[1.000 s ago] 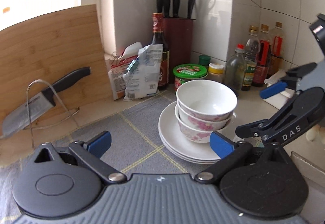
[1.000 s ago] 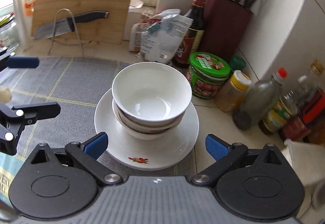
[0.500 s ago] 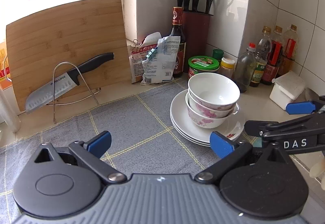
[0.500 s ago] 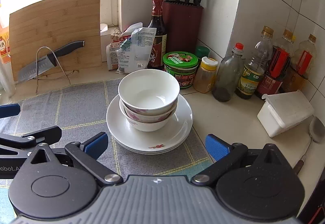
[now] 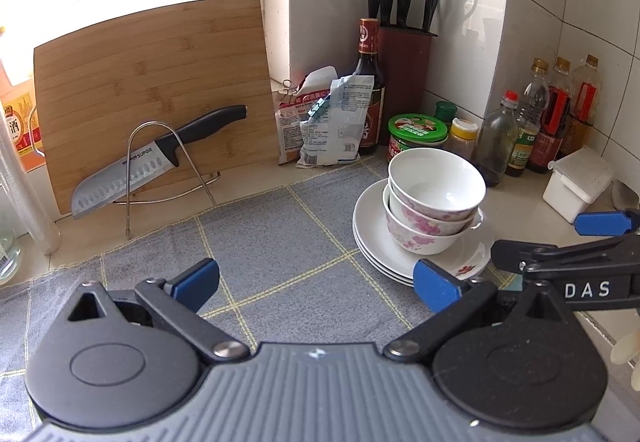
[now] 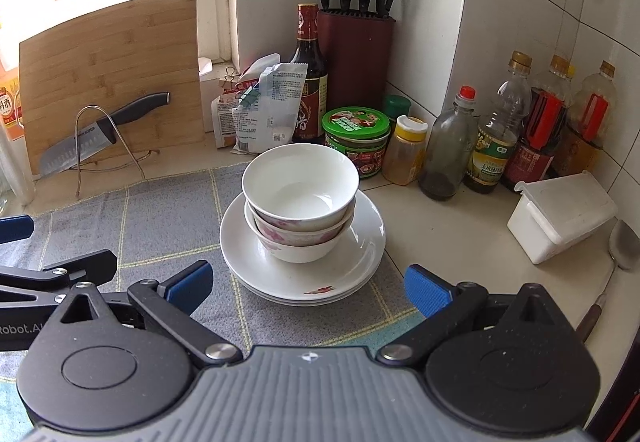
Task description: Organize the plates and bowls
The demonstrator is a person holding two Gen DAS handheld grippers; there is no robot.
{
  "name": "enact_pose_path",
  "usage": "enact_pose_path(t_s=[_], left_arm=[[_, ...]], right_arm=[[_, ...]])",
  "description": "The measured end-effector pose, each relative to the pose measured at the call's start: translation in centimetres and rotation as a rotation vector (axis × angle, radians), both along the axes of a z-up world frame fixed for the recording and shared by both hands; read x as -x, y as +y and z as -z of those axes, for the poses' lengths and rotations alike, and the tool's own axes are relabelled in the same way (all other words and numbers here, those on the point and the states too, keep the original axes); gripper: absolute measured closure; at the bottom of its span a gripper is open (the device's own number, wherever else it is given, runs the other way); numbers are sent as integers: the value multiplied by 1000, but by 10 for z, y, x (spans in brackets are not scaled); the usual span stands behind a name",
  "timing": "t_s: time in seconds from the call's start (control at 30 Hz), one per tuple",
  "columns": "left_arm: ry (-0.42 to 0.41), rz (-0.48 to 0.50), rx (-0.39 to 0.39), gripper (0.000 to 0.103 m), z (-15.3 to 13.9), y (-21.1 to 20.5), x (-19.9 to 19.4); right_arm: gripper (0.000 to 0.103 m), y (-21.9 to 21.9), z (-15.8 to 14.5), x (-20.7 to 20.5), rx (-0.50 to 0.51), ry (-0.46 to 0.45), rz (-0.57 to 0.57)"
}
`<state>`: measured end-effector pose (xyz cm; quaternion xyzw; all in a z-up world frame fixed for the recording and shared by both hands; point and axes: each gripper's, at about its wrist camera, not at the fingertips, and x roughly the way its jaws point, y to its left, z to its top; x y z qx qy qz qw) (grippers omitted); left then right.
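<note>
Two nested white bowls (image 5: 434,201) (image 6: 300,201) with pink flowers sit on a stack of white plates (image 5: 376,242) (image 6: 360,262) at the right edge of a grey checked mat (image 5: 260,242) (image 6: 160,226). My left gripper (image 5: 316,280) hovers open over the mat, to the left of and nearer than the stack, holding nothing. My right gripper (image 6: 306,282) is open too, pulled back just in front of the plates, with nothing between its fingers. Each gripper shows at the edge of the other's view.
A bamboo cutting board (image 5: 152,89) and a knife on a wire stand (image 5: 156,161) lean at the back left. Snack bags (image 6: 264,109), a dark sauce bottle (image 6: 308,73), a knife block (image 6: 356,53), a green-lidded jar (image 6: 356,137), several bottles (image 6: 496,129), a white box (image 6: 560,213) and a spoon (image 6: 620,246) crowd the corner.
Both grippers have drawn back and up from the stack, so the bowls and plates look smaller and farther. Bowls and plates have stayed in place.
</note>
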<state>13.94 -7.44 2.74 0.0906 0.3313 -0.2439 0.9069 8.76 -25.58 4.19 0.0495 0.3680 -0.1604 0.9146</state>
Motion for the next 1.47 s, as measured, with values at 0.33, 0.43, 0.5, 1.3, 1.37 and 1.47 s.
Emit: enact_pose_path(t_s=[0.33, 0.43, 0.5, 1.3, 1.37, 1.47], left_arm=[[4, 7, 7, 1, -2, -2, 1], [2, 8, 6, 1, -2, -4, 1], [1, 9, 6, 1, -2, -5, 2], [9, 11, 6, 1, -2, -4, 1], [10, 12, 9, 1, -2, -4, 1], [12, 13, 9, 1, -2, -4, 1]], right_arm=[[0, -3, -2, 4, 1, -4, 6], [0, -4, -2, 4, 3, -3, 11], [0, -4, -3, 4, 4, -2, 12], [0, -5, -3, 3, 18, 2, 13], [0, -5, -3, 3, 22, 1, 12], [0, -5, -3, 4, 26, 1, 13]])
